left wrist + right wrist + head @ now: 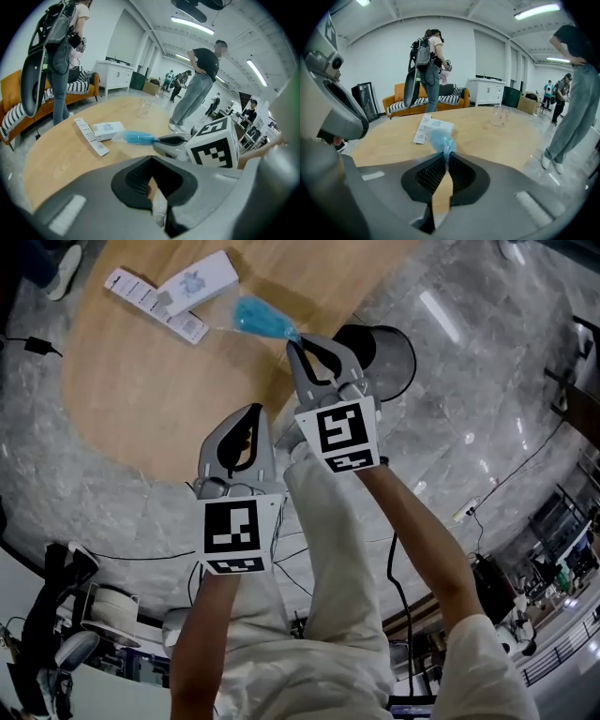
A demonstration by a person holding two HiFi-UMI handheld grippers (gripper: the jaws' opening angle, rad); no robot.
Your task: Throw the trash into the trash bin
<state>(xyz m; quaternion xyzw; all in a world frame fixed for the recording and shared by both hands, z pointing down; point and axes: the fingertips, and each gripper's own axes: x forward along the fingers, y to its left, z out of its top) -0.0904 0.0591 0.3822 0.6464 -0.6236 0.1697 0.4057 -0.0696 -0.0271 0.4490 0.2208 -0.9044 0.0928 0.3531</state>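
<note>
The trash is a clear plastic bag with blue stuff inside (258, 317), lying out over the round wooden table (141, 390). My right gripper (292, 340) is shut on the bag's near end, at the table's edge. In the right gripper view the blue bag (440, 139) sticks out from the closed jaws of the right gripper (446, 161). The trash bin (398, 367) stands on the floor just right of that gripper. My left gripper (254, 412) hangs nearer to me over the table's rim, shut with nothing in it. Its own view shows the bag (136, 137) ahead.
A white box (199, 280) and a white printed strip (155, 304) lie on the table behind the bag. A clear glass (500, 115) stands farther across. People stand around: one by the table (197, 79), one with a backpack (58, 56). An orange sofa (396, 104) lines the wall.
</note>
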